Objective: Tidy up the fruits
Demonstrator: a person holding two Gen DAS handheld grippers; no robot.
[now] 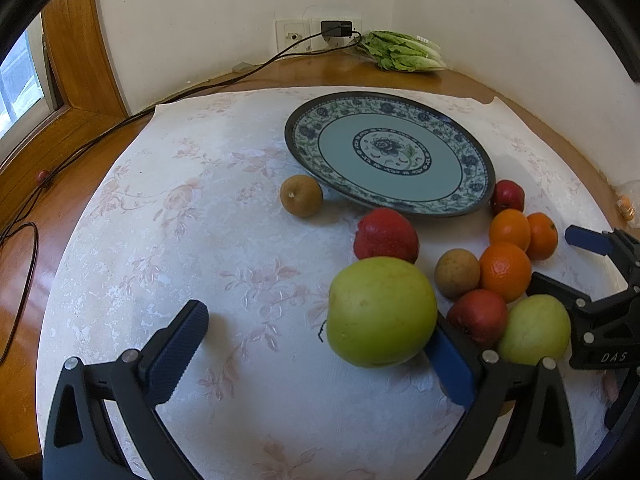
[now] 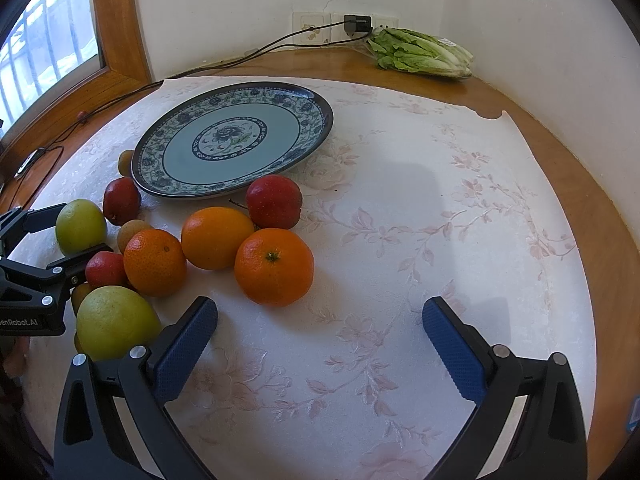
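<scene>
Left gripper [image 1: 320,356] beside green apple [image 1: 381,311], stem leftward

Your left gripper [image 1: 320,356] has bare cloth [image 1: 224,216] on its left; a green apple [image 1: 382,311] blocks its right finger. Fruit cluster [image 2: 212,240] crowds the plate's [image 2: 232,142] near edge. Cloth right of the oranges is free.

Behind the plate [image 2: 236,148] a brown fruit [image 2: 125,162] hides half its body — kind unclear.
</scene>
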